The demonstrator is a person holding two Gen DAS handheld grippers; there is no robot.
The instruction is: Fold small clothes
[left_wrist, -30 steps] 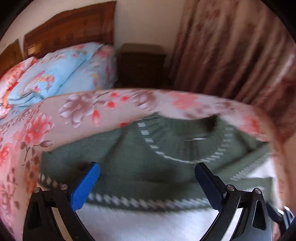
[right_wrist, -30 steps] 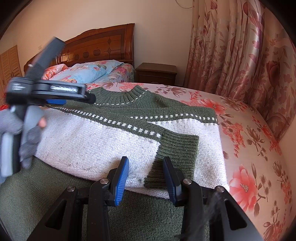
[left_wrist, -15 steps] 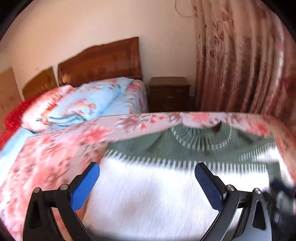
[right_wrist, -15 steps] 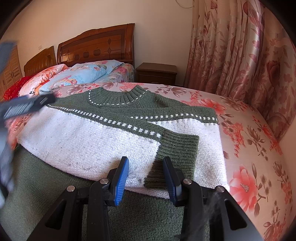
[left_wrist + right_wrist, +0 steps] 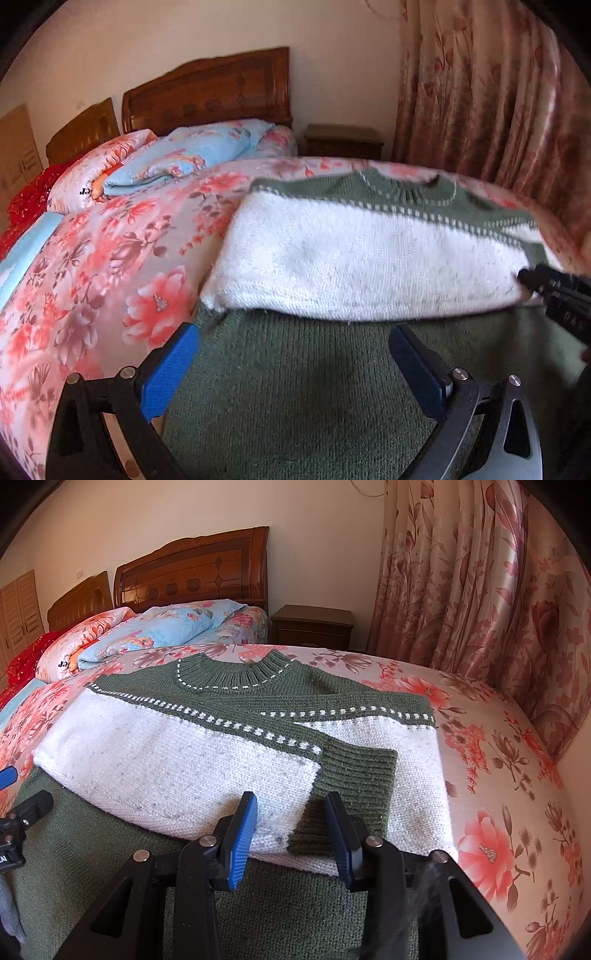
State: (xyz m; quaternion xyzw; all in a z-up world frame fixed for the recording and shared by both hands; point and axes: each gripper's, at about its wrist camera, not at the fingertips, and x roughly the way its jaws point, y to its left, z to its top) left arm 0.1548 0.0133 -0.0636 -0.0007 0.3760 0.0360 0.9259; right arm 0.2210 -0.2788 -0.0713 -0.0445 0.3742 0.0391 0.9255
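One green and white knitted sweater [image 5: 207, 760] lies on the floral bed [image 5: 498, 775], both sleeves folded in. Left gripper [image 5: 291, 365] fingers stand wide apart, empty; right gripper [image 5: 291, 834] fingers stand partly apart, empty, above the cuff.

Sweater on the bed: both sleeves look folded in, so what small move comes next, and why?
Probably bring the left hand-held gripper down to the green hem just below it. The sweater lies with both sleeves across its white chest, one green cuff on top, while the hem is spread flat toward the camera. Both hand-held grippers are open and empty, the right hand-held gripper already beside the cuff.
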